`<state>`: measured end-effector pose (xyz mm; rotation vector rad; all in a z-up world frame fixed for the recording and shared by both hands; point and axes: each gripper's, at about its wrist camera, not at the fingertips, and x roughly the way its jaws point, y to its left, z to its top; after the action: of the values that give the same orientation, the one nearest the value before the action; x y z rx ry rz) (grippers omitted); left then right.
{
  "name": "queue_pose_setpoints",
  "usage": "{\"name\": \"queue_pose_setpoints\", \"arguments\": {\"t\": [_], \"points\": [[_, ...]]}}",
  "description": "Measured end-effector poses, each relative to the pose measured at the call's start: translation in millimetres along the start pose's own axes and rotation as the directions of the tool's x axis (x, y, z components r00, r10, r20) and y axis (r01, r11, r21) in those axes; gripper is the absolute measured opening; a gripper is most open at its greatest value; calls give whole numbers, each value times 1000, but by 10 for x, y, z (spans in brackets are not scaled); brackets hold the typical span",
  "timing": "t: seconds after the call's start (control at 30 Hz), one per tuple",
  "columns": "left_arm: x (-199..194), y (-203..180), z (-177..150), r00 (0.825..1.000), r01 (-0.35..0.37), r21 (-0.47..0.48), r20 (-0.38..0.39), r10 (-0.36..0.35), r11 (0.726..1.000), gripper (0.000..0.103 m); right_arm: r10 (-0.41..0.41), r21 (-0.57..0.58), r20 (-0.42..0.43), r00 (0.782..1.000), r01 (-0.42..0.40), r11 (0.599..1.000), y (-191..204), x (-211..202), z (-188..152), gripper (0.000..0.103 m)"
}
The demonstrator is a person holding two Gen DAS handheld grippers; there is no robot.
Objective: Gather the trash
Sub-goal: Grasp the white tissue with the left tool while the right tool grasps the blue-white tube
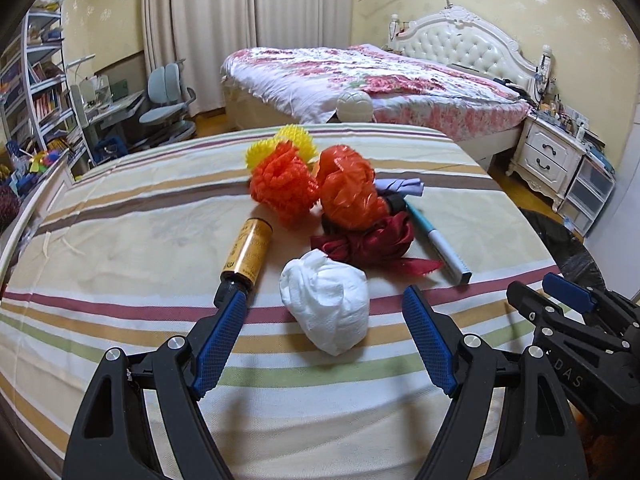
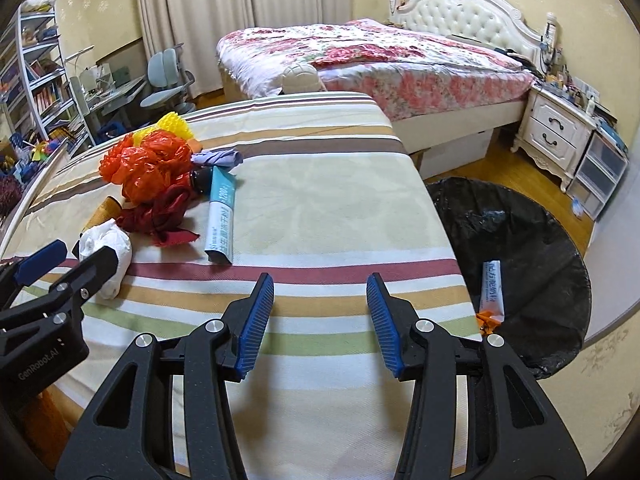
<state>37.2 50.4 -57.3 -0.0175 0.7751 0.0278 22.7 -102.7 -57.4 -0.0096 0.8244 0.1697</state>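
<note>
A crumpled white tissue ball lies on the striped tablecloth, between the tips of my open left gripper. Behind it lie a dark red ribbon, a gold bottle, a teal-and-white tube, an orange plastic bag, an orange mesh and a yellow spiky item. My right gripper is open and empty over the table's near edge. A black-lined trash bin stands right of the table with a tube inside. The tissue also shows in the right wrist view.
A bed with a floral cover stands behind the table. A white nightstand and plastic drawers are at the right. A desk chair and bookshelf stand at the left. The bin rim shows by the table's right edge.
</note>
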Motion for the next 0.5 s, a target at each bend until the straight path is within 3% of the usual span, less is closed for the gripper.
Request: {"name": "queue_pose_setpoints", "arguments": {"t": [0.1,0.17,0.3,0.5], "points": [[49,59,-24,1000,16,-8,-21,-16,1000,77,5,-13,-9,1000,-5,1000,55,36,25,48],[80,56,-22,999,24,-7,-34,-25,1000,71,9,-20,-13,1000,-9,1000,84,54,40,48],[160,107,-42,995,68,-19,-76,-69,998,44,21,-41,-22,1000,-22,999,159,90,69,48],[53,176,-72,994,91,-29,-57,-93,995,41,41,-78,-31,999,-43,996,298,110,88,48]]}}
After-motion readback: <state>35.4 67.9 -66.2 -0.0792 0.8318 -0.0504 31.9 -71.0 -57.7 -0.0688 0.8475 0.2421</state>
